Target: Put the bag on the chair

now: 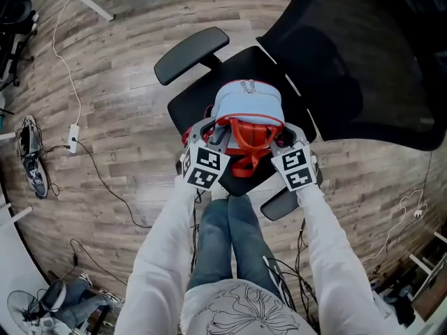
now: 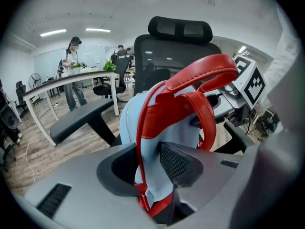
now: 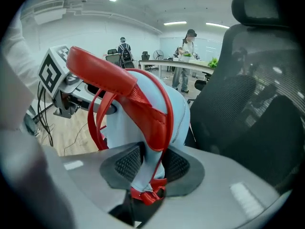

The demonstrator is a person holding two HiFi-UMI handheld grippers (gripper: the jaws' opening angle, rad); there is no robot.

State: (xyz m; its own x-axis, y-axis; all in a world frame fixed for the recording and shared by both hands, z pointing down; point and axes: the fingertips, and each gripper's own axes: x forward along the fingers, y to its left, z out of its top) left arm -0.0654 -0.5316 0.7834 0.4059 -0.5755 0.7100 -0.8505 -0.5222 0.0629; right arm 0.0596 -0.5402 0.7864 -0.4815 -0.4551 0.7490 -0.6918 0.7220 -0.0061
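The blue bag [image 1: 248, 103] sits on the chair [image 1: 192, 107]. The left gripper [image 2: 145, 163] and right gripper [image 3: 147, 163] both pinch the bag's 2 sides.

A white cable [image 1: 68, 68] trails across the wooden floor [image 1: 119, 145] to a power strip [image 1: 72, 139]. Farther off, a person [image 2: 74, 73] stands behind a curved white desk [image 2: 57, 82], near a green plant [image 2: 109, 66].

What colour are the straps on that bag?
Red straps on a light blue bag; the left gripper view shows them best.
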